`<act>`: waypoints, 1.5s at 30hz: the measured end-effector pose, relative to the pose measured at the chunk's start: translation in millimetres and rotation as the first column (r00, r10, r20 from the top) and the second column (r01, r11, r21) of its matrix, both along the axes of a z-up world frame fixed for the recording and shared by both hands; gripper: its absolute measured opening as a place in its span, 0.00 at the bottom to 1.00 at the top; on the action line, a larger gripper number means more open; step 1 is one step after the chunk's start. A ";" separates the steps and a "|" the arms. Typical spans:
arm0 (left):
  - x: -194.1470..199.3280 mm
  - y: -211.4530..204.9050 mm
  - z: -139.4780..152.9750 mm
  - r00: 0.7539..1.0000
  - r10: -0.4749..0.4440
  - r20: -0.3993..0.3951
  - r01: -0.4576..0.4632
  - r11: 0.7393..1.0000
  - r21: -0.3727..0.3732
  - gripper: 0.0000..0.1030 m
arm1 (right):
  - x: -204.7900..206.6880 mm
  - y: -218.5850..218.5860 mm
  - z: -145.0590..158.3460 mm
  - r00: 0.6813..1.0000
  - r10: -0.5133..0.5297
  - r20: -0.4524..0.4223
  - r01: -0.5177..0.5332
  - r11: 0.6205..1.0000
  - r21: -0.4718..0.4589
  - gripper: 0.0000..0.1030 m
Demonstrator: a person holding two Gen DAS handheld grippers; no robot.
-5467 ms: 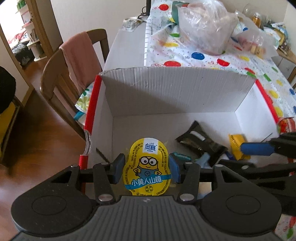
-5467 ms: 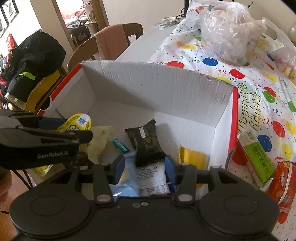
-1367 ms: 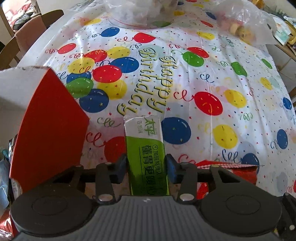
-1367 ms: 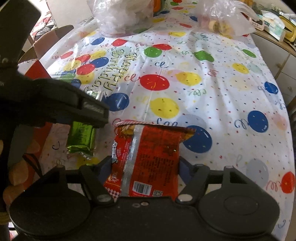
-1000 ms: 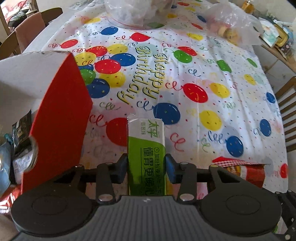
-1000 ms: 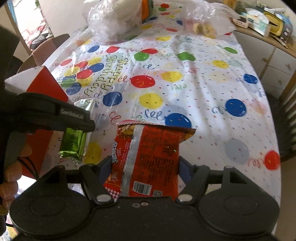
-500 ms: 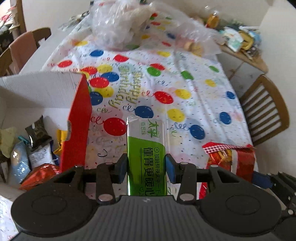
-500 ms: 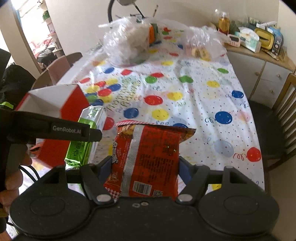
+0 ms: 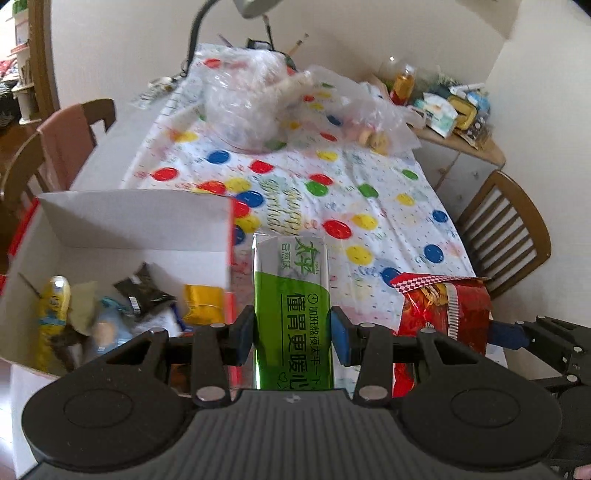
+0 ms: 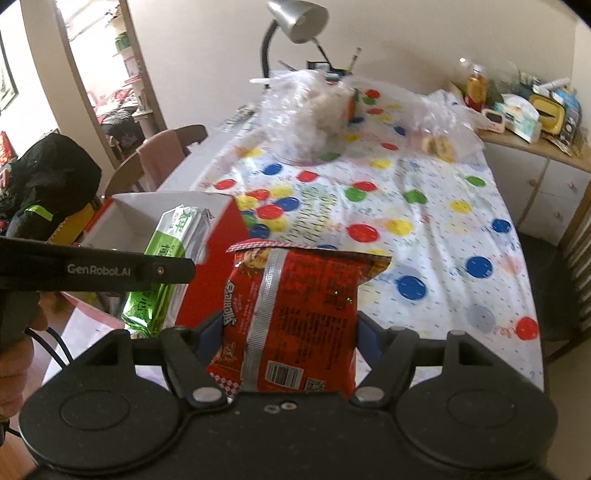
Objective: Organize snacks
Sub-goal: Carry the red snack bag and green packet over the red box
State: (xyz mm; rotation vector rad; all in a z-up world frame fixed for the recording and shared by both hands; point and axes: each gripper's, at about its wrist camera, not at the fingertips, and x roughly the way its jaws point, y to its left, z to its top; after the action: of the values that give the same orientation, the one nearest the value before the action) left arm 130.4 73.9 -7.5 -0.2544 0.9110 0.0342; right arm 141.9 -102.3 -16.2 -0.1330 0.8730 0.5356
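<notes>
While both packets are held up above the table (image 9: 424, 206), the white cardboard box (image 9: 129, 221) with red outer walls fills the left middle of the left wrist view, its open top showing loose snacks: a yellow packet (image 9: 55, 306), a dark wrapper (image 9: 142, 291) and a small yellow-orange pouch (image 9: 203, 304). Across the table lies a cloth (image 10: 424, 221) dotted with coloured balloons; its printed lettering is too blurred to read. Clear plastic bags (image 9: 251, 107) sit in the upper centre, a desk lamp (image 10: 295, 18) rises above them, and wooden chairs (image 9: 506, 232) stand at the right and upper left edges. At lower centre of the right wrist view the right gripper (image 10: 290, 332) pinches the red snack bag (image 10: 295, 314) by its sides, seam and barcode facing the camera; its writing is unclear. Lower centre of the left wrist view, the left gripper (image 9: 291, 334) clamps the green and white packet (image 9: 291, 295) upright between blue pads (image 9: 340, 336), just right of the box's near corner; it carries green Chinese print. "GenRobot.AI" reads on the left gripper's side in the right wrist view.
</notes>
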 end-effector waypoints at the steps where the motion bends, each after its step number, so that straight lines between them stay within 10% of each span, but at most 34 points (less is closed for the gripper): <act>1: -3.7 7.2 2.2 1.000 0.007 0.006 -0.007 1.000 0.002 0.41 | -2.1 6.7 1.0 1.000 0.006 0.003 -0.006 1.000 0.000 0.70; 25: -32.0 176.0 -7.8 0.990 0.142 -0.013 -0.141 0.988 0.064 0.41 | 8.8 168.0 -18.8 0.993 0.115 -0.001 -0.114 0.991 -0.068 0.70; 45: -13.6 215.7 -68.0 0.987 0.136 -0.090 -0.127 0.987 0.101 0.41 | 44.0 229.0 -87.7 0.980 0.168 -0.106 -0.184 0.970 -0.161 0.70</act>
State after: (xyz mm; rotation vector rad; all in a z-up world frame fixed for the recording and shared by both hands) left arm 116.7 289.6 -75.5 -0.2250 0.9847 0.2130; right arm 186.0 126.7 -103.9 -0.3463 1.0024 0.6364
